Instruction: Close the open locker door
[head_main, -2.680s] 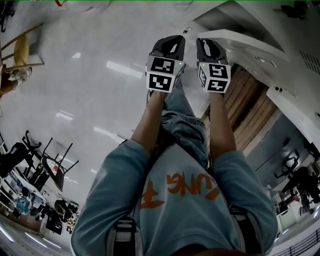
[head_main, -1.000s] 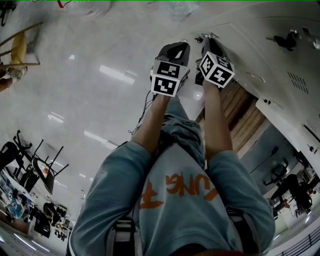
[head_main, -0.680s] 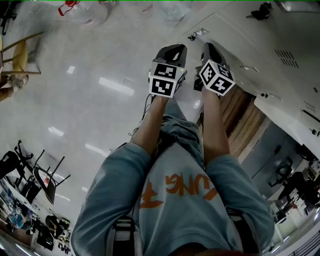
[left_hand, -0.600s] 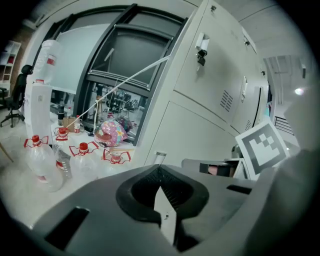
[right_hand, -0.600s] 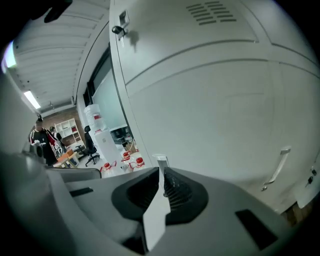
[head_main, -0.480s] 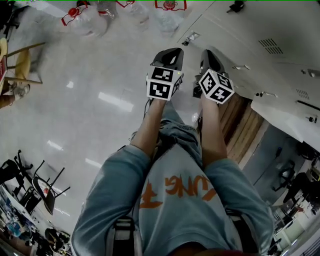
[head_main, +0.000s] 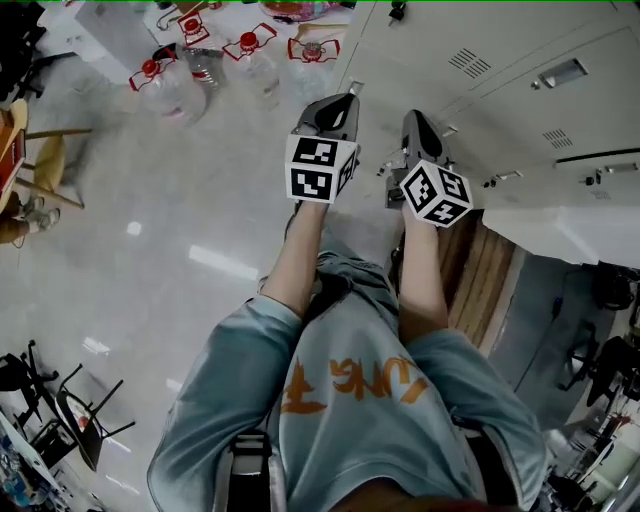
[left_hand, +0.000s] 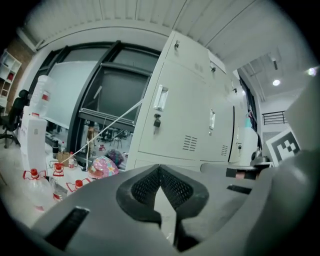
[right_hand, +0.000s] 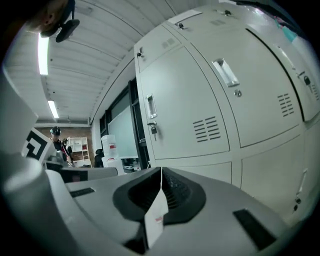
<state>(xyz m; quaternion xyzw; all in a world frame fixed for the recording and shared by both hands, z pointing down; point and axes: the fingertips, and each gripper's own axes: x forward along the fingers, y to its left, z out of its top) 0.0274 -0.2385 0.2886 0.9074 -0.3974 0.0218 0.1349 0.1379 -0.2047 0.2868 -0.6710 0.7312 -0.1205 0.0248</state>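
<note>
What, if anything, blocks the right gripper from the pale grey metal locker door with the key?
Likely nothing: the right gripper, jaws shut, faces the pale grey metal locker door with only open air between.

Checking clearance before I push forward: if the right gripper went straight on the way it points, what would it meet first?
Most likely the closed locker door with the vents, near its lower edge. Nothing shows in between, though depth is hard to judge.
</note>
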